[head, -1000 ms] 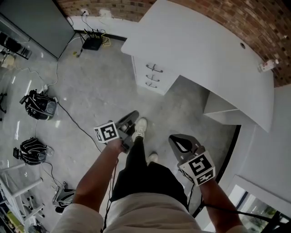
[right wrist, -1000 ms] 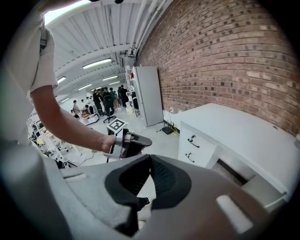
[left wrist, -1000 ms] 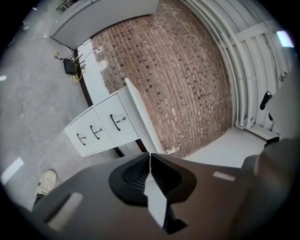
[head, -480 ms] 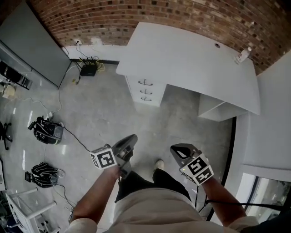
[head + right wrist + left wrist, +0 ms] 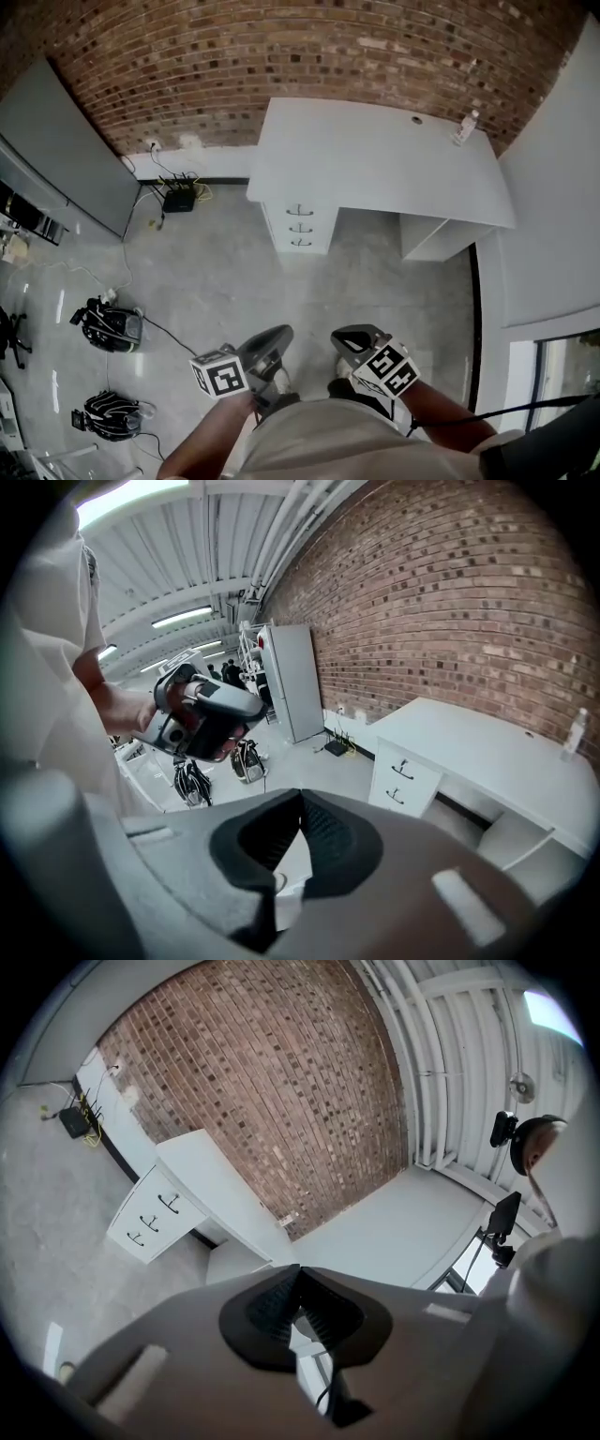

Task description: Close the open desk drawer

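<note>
Facing the desk [image 5: 375, 164], we hold left gripper [image 5: 274, 336] and right gripper [image 5: 345, 337] pressed together, empty; the head view shows floor bags [image 5: 111, 326], the left gripper view none.

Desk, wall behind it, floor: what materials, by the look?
Desk: likely painted or laminated board, smooth matte white, no grain showing. Wall: bare red-brown brick, mortar joints visible. Floor: probably polished concrete, mottled grey with a faint sheen.

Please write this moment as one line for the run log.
position: away from desk | left claw: shut, empty | right claw: shut, empty | drawers: all three look closed
</note>
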Demonstrator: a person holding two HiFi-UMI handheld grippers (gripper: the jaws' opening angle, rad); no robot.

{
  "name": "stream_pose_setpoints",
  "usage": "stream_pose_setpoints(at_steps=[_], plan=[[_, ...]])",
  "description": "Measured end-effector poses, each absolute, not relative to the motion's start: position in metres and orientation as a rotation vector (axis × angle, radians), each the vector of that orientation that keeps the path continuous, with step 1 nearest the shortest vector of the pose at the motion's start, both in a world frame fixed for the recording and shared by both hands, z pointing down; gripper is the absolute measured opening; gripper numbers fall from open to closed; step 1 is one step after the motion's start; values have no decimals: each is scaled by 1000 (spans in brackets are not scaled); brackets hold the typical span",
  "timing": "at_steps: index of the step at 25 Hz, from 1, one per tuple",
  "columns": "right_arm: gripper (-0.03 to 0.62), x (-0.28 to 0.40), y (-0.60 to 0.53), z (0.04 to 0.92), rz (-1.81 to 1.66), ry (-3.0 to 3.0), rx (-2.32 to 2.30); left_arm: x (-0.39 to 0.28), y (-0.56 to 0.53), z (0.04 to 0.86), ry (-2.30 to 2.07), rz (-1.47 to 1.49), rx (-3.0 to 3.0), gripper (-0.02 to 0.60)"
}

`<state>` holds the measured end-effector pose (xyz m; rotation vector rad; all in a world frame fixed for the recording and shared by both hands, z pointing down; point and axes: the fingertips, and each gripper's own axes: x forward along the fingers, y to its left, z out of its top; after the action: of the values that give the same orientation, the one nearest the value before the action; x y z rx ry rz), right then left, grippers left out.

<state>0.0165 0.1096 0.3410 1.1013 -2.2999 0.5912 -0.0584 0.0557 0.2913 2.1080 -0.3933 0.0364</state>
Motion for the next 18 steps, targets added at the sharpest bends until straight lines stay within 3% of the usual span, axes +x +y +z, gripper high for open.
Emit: stream_pose_setpoints(at_steps=[18], plan=[[3,-45,128,311,479,-2272,1129,-89,101,275,-178,163,2147,2]])
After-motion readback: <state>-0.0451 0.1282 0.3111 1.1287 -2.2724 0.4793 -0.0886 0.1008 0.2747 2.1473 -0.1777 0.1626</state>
